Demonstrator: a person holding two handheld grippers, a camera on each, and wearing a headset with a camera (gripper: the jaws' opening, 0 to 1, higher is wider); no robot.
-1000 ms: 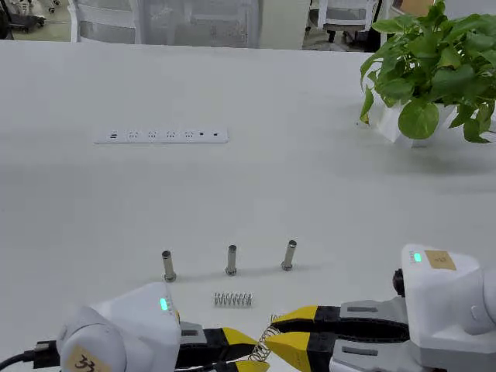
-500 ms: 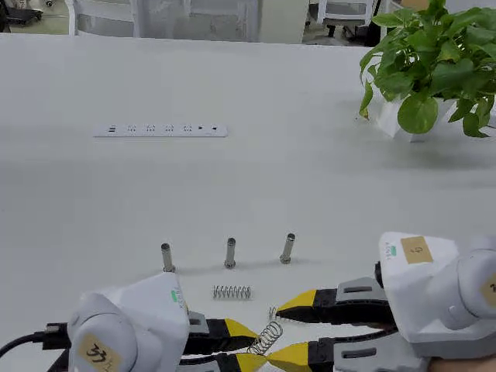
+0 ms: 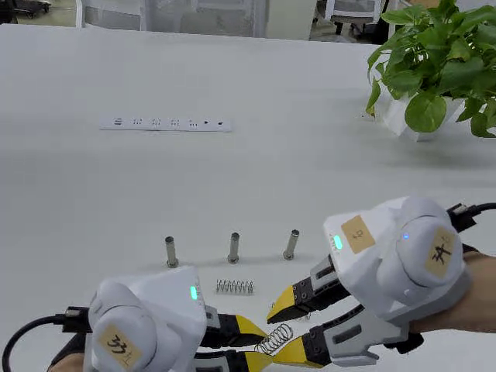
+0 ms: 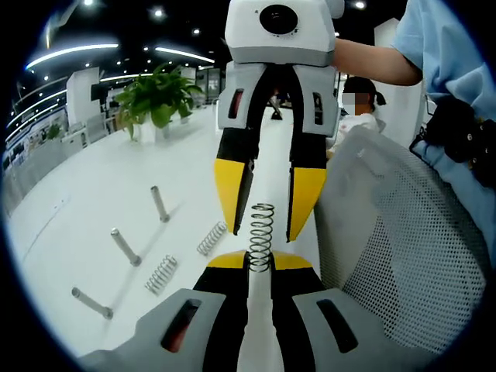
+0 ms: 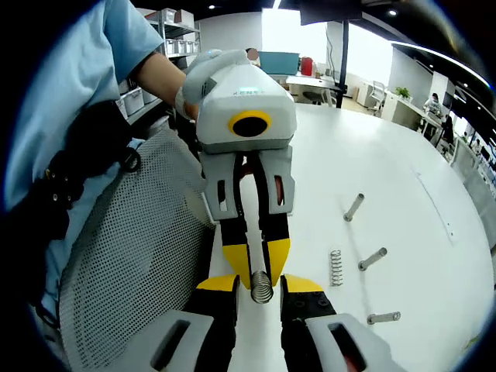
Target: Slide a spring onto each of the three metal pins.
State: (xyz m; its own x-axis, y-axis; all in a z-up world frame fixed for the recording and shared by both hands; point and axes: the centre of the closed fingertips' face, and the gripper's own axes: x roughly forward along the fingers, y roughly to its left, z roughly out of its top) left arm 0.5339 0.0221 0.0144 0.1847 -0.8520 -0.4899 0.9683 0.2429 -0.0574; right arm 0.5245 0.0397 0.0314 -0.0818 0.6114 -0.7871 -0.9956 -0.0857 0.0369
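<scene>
Spring point(image 4: 261, 225) one is clamped at its near end between the shut jaws of the left tool point(image 4: 261, 262). Its long axis runs straight out toward the right tool point(image 4: 263, 231), whose jaws stand apart on either side of the free end without pinching it. Just beyond, two loose springs point(image 4: 161, 273) point(image 4: 211, 238) lie flat on the worktop point(image 3: 310, 178). Past them the three metal pins point(image 3: 171, 252) point(image 3: 233, 247) point(image 3: 291, 244) stand in a row, roughly upright and all bare. The pins lie ahead of both tools, the right one somewhat nearer them. This looks like a handover or regrip. The held spring lies near level, so threading would likely mean tipping it upright over a pin.
</scene>
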